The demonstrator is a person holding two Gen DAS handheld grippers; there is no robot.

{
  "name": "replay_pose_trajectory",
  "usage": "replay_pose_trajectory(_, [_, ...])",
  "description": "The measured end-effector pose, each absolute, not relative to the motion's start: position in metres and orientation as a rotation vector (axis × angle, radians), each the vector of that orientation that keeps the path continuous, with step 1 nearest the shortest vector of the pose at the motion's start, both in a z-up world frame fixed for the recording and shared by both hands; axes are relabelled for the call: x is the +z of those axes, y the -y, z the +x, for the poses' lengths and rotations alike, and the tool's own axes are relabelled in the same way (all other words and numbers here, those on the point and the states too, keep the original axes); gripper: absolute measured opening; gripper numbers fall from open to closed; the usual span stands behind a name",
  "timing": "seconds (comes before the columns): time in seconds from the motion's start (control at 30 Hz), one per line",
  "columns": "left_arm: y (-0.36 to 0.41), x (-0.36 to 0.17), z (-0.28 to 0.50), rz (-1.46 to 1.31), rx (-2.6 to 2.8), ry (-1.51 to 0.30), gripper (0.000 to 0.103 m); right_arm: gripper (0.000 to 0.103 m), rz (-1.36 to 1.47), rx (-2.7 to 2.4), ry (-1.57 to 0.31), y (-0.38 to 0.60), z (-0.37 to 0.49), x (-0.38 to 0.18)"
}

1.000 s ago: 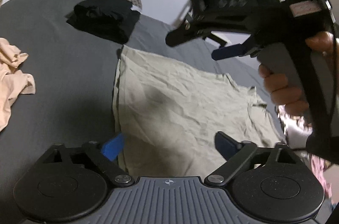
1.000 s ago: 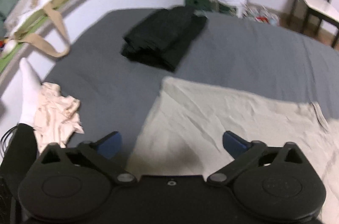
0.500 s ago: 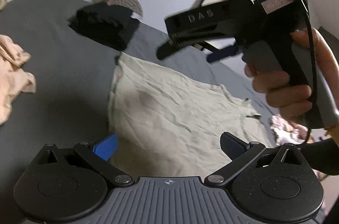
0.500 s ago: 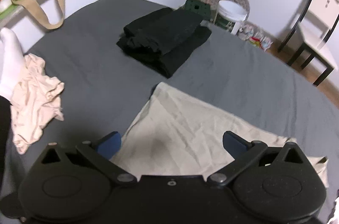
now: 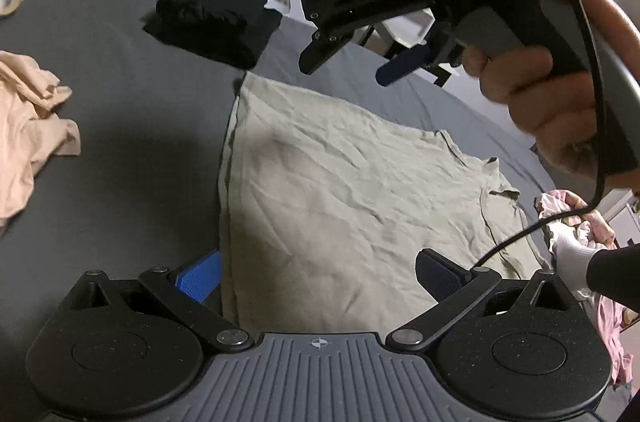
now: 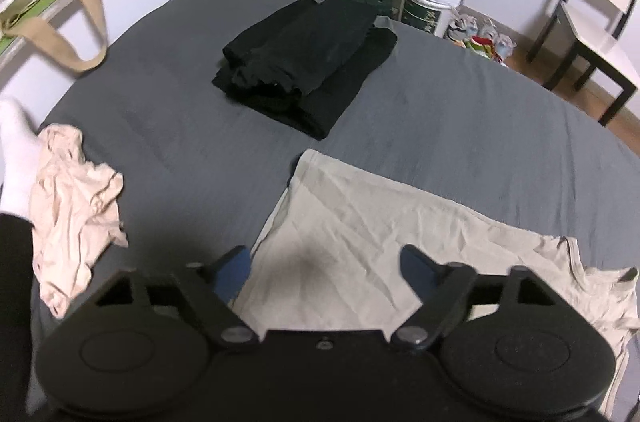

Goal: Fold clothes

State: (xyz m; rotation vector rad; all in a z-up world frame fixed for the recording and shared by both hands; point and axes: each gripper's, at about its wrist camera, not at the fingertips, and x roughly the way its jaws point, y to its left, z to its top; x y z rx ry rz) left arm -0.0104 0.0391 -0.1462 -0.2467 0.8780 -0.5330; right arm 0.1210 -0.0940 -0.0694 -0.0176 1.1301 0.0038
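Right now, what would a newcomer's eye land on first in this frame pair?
The pale beige T-shirt spread flat on the dark grey bed, just beyond both open grippers. Past its far corner sits a folded stack of black clothes; a crumpled peach garment lies off to the left.

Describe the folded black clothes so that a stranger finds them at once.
Start at the dark grey bed. Toward its far edge, near the white bucket, lies the folded black pile. Unlike the flat beige shirt and crumpled peach garment, it is stacked and black.
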Motion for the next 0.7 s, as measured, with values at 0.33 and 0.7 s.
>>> replay_pose_trajectory(0.33, [-0.044, -0.159, -0.009, -0.294, -0.539, -0.832, 0.102, 0.049, 0.01, -0.017, -1.214, 0.086, 0.149, -0.089])
replay_pose_trajectory(0.7, [-0.042, -0.17, -0.009, -0.315, -0.571, -0.847, 0.077, 0.034, 0.019, 0.06, -1.326, 0.066, 0.176, -0.133])
